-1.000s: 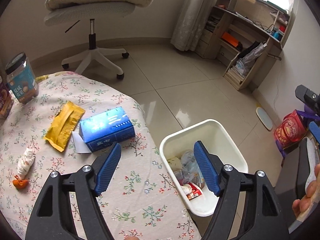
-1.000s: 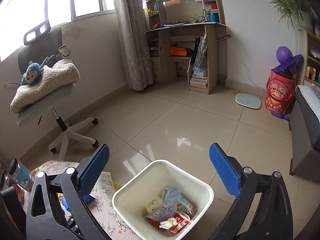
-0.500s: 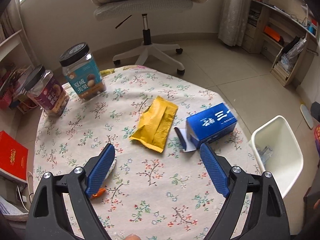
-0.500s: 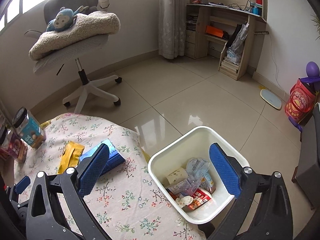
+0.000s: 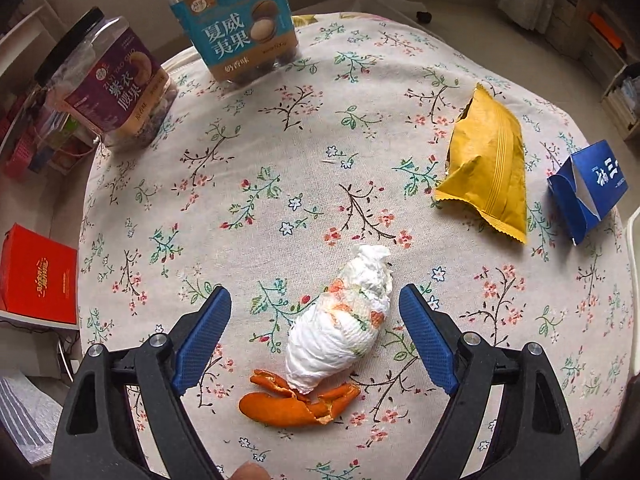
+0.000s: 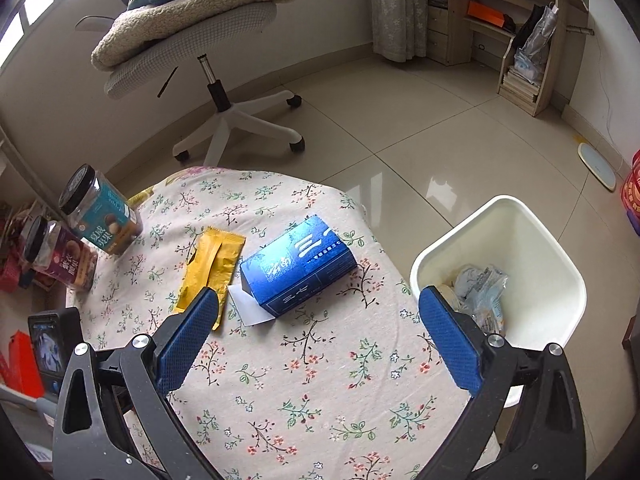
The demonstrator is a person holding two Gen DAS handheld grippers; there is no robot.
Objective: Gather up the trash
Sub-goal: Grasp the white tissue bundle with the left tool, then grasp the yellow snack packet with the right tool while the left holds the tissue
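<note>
A crumpled white tissue (image 5: 344,320) lies on the floral tablecloth (image 5: 280,160) with orange peel (image 5: 296,402) at its near end. My left gripper (image 5: 316,332) is open, its fingers on either side of the tissue, not touching it. A yellow snack wrapper (image 5: 488,164) and an open blue carton (image 5: 586,188) lie to the right. My right gripper (image 6: 318,332) is open and empty above the table, near the blue carton (image 6: 298,266) and wrapper (image 6: 210,270). A white bin (image 6: 532,240) with trash stands on the floor at right.
Two snack jars stand at the table's far left, one blue (image 5: 236,20) and one purple (image 5: 108,84). A red box (image 5: 36,276) lies left of the table. An office chair (image 6: 212,40) with a blanket and toy monkey stands behind the table. A wooden desk (image 6: 512,20) is at back right.
My left gripper has swung left from over the bin and dropped low, so the tissue now lies between its fingers. My right gripper has moved left from the bin to over the table.
</note>
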